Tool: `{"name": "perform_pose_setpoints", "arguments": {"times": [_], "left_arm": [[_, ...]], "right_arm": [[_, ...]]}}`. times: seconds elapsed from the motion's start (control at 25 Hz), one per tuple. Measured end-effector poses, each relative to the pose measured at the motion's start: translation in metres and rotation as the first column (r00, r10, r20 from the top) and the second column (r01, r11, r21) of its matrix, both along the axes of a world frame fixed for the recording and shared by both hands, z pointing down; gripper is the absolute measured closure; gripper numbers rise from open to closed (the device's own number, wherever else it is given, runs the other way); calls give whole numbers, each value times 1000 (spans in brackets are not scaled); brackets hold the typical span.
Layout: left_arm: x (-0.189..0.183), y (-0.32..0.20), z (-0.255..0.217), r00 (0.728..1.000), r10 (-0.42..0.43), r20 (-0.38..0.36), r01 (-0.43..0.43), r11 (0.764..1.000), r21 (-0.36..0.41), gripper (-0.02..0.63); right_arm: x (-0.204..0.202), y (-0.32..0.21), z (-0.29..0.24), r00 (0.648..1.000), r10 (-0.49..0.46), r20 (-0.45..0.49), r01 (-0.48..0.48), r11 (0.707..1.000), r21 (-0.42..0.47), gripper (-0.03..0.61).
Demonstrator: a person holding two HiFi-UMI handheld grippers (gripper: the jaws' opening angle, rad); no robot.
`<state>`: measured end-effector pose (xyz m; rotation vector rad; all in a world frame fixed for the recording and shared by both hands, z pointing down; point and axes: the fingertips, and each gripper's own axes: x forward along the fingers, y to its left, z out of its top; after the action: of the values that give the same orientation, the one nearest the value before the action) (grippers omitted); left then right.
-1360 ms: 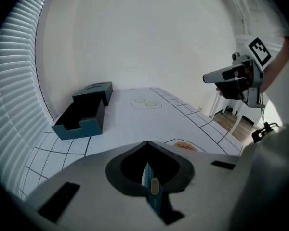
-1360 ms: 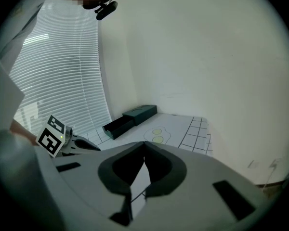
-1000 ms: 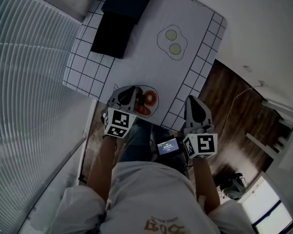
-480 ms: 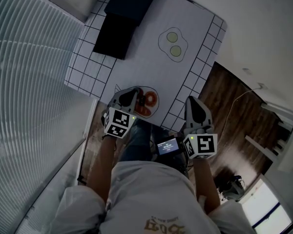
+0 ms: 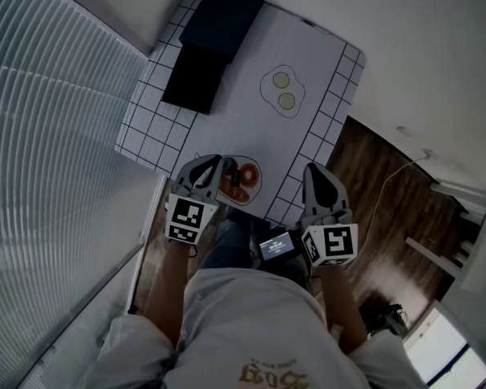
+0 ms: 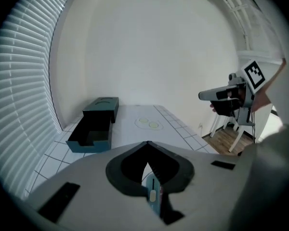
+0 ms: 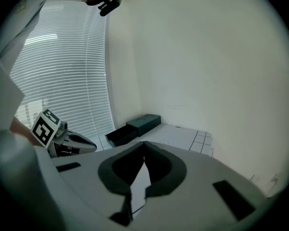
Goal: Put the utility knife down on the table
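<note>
Head view, nearest first: how are the arms held?
— Both forearms reach forward from the torso, side by side and well apart. The left gripper point(image 5: 217, 165) and the right gripper point(image 5: 312, 171) both point at the near edge of the table point(image 5: 235, 132), with their marker cubes toward the body. A small lit screen point(image 5: 277, 245) sits between the forearms.

And the claws?
— The left gripper view shows its jaws pressed together on the utility knife point(image 6: 152, 195), a teal handle with a pale slider, seen in the slot behind the tips. So the knife is in the left claw, held up off the table. The right gripper view shows those jaws closed tip to tip with nothing in them. Only white tabletop shows through the slit.

What lies ahead of them?
— Just beyond the left tips there is a round red patch point(image 5: 245, 178) at the table's near edge. Farther along the white middle is a fried-egg picture point(image 5: 282, 91). At the far end stands a dark box point(image 5: 223, 10) with its drawer point(image 5: 193, 78) pulled out toward the person. Along the left side hang the blinds point(image 5: 49, 136), and along the right runs wooden floor point(image 5: 389, 193).
</note>
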<state>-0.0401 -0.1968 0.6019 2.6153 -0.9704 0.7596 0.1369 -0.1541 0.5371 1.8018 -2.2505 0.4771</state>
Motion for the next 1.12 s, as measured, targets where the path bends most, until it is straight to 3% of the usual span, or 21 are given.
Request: {"name": "perform_pose_setpoints", "arguments": {"times": [0.32, 0.84, 1.12], "left_arm": [[-2, -9, -66, 994, -63, -90, 73, 991, 111, 606], [-17, 2, -169, 967, -119, -225, 184, 939, 291, 606], [-25, 6, -203, 929, -137, -344, 242, 928, 283, 606]], "right_arm": [[-6, -6, -31, 998, -48, -32, 49, 998, 42, 571], [-17, -10, -95, 995, -80, -65, 89, 984, 155, 571], [-18, -6, -120, 996, -78, -48, 86, 976, 198, 571]]}}
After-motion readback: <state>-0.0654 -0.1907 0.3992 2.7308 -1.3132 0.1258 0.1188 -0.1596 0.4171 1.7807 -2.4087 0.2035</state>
